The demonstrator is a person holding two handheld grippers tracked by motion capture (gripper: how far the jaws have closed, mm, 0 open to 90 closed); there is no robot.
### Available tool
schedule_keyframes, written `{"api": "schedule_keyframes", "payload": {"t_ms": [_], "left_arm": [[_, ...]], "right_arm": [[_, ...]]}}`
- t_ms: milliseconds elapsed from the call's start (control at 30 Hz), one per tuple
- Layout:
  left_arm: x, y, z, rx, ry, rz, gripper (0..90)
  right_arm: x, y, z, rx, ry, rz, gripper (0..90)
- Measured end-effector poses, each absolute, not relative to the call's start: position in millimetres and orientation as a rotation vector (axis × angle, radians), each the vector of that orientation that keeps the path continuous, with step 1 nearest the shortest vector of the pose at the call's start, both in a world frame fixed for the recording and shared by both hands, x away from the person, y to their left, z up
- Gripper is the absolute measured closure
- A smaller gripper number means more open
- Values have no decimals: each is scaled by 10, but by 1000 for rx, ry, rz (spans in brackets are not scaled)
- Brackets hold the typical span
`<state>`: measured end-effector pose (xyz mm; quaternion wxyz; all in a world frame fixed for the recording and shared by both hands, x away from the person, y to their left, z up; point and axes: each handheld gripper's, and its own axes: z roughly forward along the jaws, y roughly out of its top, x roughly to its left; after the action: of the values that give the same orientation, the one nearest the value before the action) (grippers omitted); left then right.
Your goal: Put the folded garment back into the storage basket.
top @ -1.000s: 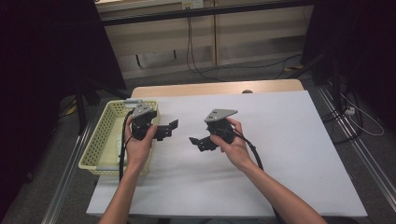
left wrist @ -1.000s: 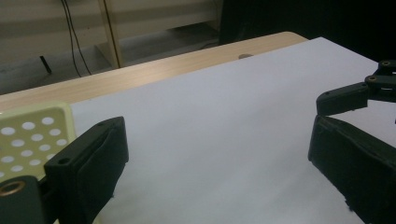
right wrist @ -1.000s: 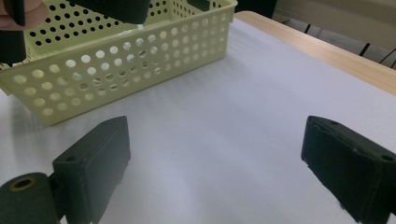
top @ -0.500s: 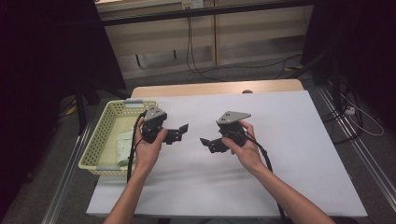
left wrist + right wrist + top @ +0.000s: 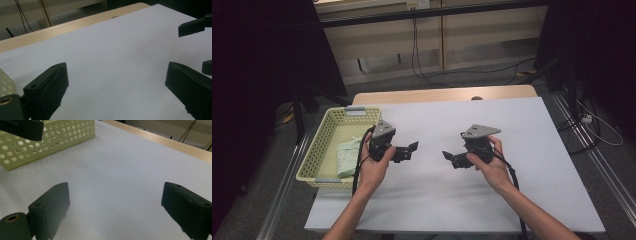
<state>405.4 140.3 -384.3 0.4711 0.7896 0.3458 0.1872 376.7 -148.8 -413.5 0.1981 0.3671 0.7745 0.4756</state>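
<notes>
My left gripper [image 5: 410, 151] hovers over the white table sheet [image 5: 512, 120], just right of the basket, and points right. Its jaws stand wide apart with nothing between them, as the left gripper view [image 5: 117, 82] shows. My right gripper [image 5: 450, 159] faces it from a short gap away and points left. It is open too, with only bare sheet between its jaws in the right gripper view [image 5: 115, 205]. Each gripper view also catches a black jaw of the other gripper at its top edge.
A pale yellow perforated basket [image 5: 324, 137] stands at the table's left edge and holds a pale green cloth [image 5: 349, 151]. Its wall [image 5: 52, 138] is at the upper left of the right gripper view. A wooden strip [image 5: 442, 95] borders the far side of the sheet.
Both hands have shifted to the right and slightly toward the person. The left gripper has moved away from above the basket's rim. Both stayed open.
</notes>
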Motion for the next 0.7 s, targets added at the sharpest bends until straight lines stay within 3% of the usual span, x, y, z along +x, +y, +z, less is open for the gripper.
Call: {"api": "schedule_keyframes", "payload": {"t_ms": [700], "left_arm": [[3635, 1462, -4141, 1924, 874, 476, 50]], "right_arm": [[3357, -1945, -4321, 1105, 2065, 1273, 83]]}}
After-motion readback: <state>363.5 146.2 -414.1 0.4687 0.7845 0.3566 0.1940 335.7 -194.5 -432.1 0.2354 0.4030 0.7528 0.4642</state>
